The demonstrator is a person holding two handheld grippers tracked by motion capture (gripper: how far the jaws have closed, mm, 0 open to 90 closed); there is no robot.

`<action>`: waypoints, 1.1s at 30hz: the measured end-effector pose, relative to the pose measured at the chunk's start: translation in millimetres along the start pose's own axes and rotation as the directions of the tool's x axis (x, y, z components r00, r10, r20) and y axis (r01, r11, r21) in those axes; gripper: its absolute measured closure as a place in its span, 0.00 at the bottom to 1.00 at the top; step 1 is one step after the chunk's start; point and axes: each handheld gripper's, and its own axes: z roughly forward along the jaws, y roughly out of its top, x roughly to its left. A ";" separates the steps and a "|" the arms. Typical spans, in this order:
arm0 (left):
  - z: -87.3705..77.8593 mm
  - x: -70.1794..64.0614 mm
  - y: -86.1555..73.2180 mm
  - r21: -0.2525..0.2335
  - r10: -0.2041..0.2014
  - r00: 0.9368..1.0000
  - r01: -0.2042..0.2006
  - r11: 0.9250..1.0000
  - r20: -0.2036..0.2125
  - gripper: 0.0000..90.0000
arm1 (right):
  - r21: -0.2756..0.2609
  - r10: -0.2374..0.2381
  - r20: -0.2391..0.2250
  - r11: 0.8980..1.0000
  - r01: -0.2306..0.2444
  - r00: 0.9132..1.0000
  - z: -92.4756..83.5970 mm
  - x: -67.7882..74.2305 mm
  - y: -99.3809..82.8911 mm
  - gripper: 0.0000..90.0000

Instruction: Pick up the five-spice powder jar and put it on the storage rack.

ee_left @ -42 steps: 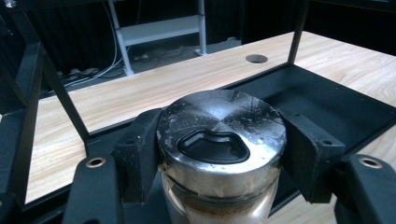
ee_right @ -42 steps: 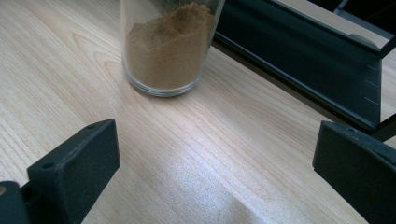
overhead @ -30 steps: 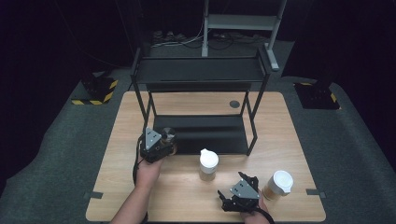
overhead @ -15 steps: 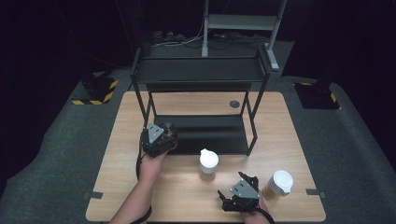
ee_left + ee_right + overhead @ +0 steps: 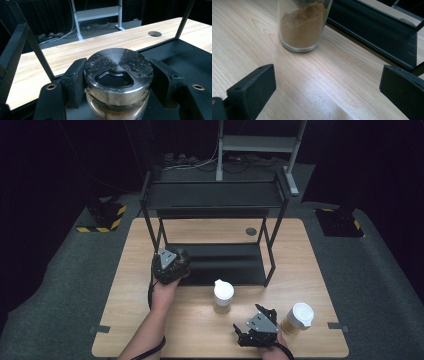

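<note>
L gripper [image 5: 170, 265] sat at the front-left corner of the black rack [image 5: 215, 200], over the rack's lower shelf [image 5: 225, 262]. In the left gripper view its fingers [image 5: 75, 80] were clamped on a glass jar w/ metal lid [image 5: 118, 66], one either side just under the lid; brown powder showed in the glass below. Jar upright, above the dark shelf.

R gripper [image 5: 257, 325] was low near the front edge of the wooden surface [image 5: 200, 330], fingers [image 5: 252, 90] spread wide w/ nothing between them, just bare wood. Ahead of it stood a white-capped jar [image 5: 223, 295], holding brown powder, upright on the surface just in front of the rack. A white-lidded cup [image 5: 298, 316] stood just beside the R gripper, on its right.
</note>
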 end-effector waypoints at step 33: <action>7.0 -2.0 -8.2 0.010 -0.011 1.000 0.011 1.000 0.009 0.38 | -0.001 -0.005 0.000 1.000 0.005 1.000 0.1 0.4 -0.1 0.00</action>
